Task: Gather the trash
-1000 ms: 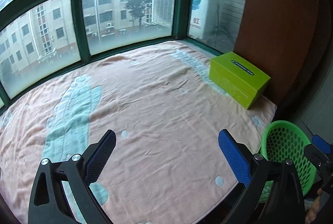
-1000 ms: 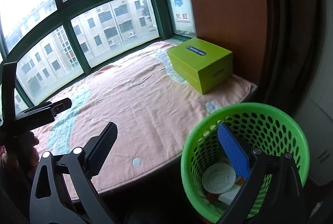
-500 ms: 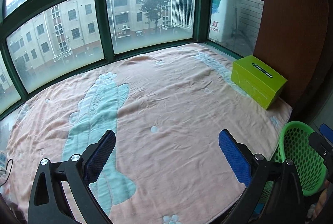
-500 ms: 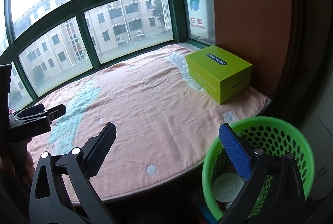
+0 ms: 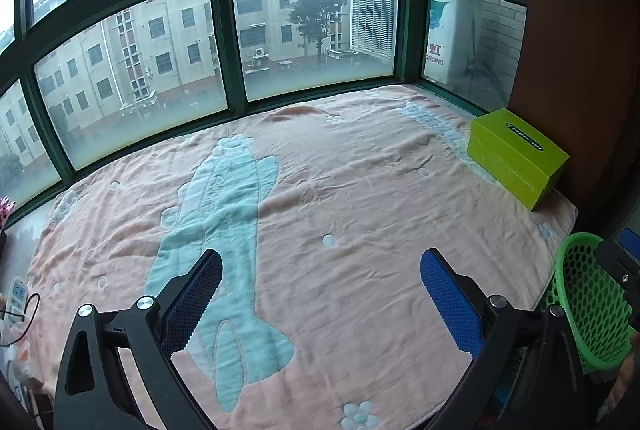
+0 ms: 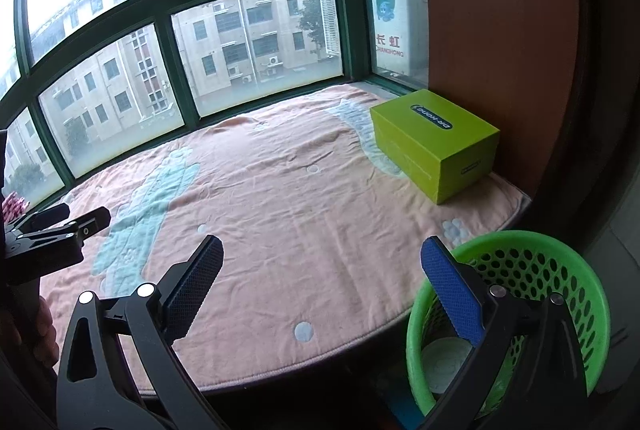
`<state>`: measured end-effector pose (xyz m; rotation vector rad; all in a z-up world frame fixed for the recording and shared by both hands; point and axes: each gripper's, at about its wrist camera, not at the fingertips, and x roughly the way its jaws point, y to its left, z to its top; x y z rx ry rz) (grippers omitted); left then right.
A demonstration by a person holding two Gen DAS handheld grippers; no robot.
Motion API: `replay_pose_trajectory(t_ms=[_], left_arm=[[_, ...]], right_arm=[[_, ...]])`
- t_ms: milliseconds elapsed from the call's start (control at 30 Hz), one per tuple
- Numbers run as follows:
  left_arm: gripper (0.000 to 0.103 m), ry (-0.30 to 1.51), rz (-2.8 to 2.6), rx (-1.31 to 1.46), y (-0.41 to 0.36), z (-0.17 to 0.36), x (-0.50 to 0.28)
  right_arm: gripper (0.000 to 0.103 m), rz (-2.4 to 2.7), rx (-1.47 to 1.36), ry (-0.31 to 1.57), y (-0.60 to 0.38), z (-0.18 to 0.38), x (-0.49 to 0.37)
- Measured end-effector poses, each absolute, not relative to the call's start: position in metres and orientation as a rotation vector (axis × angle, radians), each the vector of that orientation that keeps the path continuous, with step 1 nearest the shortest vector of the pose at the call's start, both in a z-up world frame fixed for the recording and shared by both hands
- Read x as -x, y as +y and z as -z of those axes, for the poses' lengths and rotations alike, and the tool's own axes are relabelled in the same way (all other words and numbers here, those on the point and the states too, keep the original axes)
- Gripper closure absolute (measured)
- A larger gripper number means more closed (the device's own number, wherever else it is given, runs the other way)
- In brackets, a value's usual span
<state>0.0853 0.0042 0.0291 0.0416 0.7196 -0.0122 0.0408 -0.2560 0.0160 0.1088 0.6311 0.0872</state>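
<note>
Both claws gape empty beside green basket.

1. Inside of green basket largely blocked by right gripper finger; only a pale round lid shows; other contents unreadable.
2. Basket cut by right edge in left view.
3. Power strip and pink object clipped at left edge; identity of pink object unclear.
4. Box lettering too small to read.
</note>
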Motion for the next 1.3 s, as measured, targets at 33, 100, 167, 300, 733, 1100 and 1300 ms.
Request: replay_pose_trajectory(t_ms=[33,100,167,300,733,1100,1300], left_arm=[[0.007,0.720,0.010,-0.038,0.0053,-0.0293,-0.0847],[0.007,0.719,0.011,-0.034,0.0067,-0.0298,-0.0835],[0.007,0.720,0.011,-0.036,0.0070,-0.0299,-0.0829],[0.007,0.718,0.015,-0.034,0.0073,-0.0320,-0.0794],[0.007,0.712,0.016,-0.038,0.0044,-0.0361,-0.0760],[0.007,0.712,0.015,-0.038,0.0043,-0.0363,-0.0758],[0.007,0.714,0.013,-0.035,0.0044,-0.0362,-0.0760]], right_arm=[[0.005,-0.088,-0.109,0.632,-0.2551,-0.0157,-0.0410],[0.005,-0.091,-0.112,0.634,-0.2542,-0.0151,-0.0416],[0.005,-0.090,-0.111,0.636,-0.2535,-0.0144,-0.0423],[0.005,-0.089,-0.121,0.640,-0.2543,-0.0121,-0.0432],[0.005,-0.096,-0.135,0.644,-0.2538,-0.0112,-0.0441],[0.005,-0.102,-0.140,0.646,-0.2531,-0.0116,-0.0443],[0.005,-0.103,-0.143,0.647,-0.2533,-0.0114,-0.0444]])
